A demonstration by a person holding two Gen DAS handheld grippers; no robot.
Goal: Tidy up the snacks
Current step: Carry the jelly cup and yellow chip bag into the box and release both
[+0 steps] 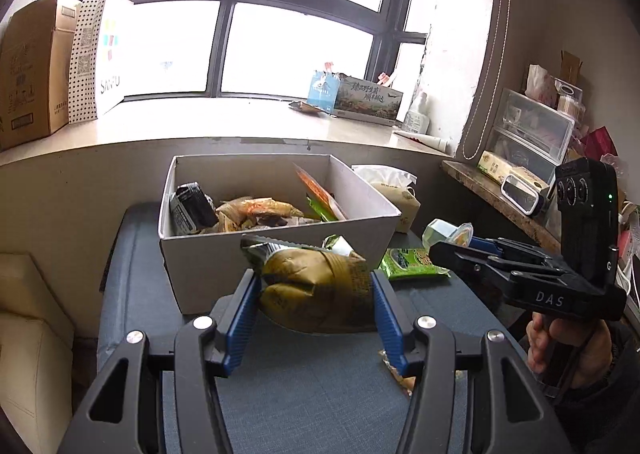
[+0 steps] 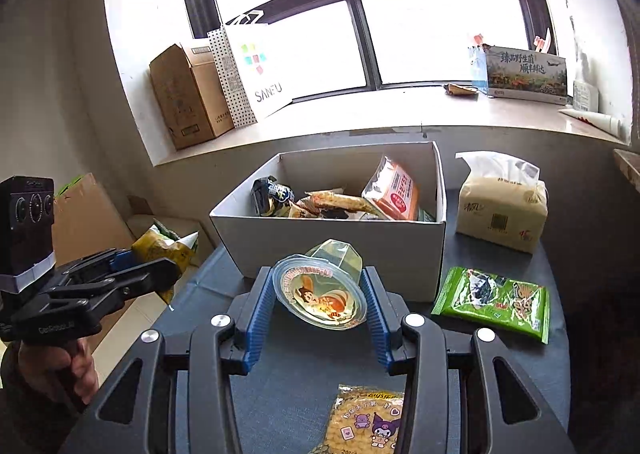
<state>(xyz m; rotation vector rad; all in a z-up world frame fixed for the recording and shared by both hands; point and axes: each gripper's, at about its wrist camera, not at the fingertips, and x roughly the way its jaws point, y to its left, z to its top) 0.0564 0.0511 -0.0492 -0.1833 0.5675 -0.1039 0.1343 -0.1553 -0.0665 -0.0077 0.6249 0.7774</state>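
A white cardboard box point(image 1: 208, 254) point(image 2: 340, 246) stands on a dark blue-grey table and holds several snack packets. My left gripper point(image 1: 316, 286) is shut on a yellow-brown snack bag point(image 1: 316, 286), held above the table just before the box's near wall. The same bag point(image 2: 168, 250) shows in the right wrist view, with the left gripper point(image 2: 132, 262) at the left. My right gripper point(image 2: 318, 294) is shut on a clear jelly cup point(image 2: 320, 294) with a cartoon lid, lifted in front of the box. That cup point(image 1: 452, 232) and the right gripper point(image 1: 460, 250) appear at the right of the left wrist view.
A green snack packet point(image 2: 494, 302) point(image 1: 412, 262) lies right of the box. A yellow cartoon packet point(image 2: 366, 418) lies under my right gripper. A tissue pack point(image 2: 502, 209) stands at the back right. Cartons and a shopping bag point(image 2: 256, 69) sit on the windowsill; a cluttered shelf point(image 1: 532, 133) at right.
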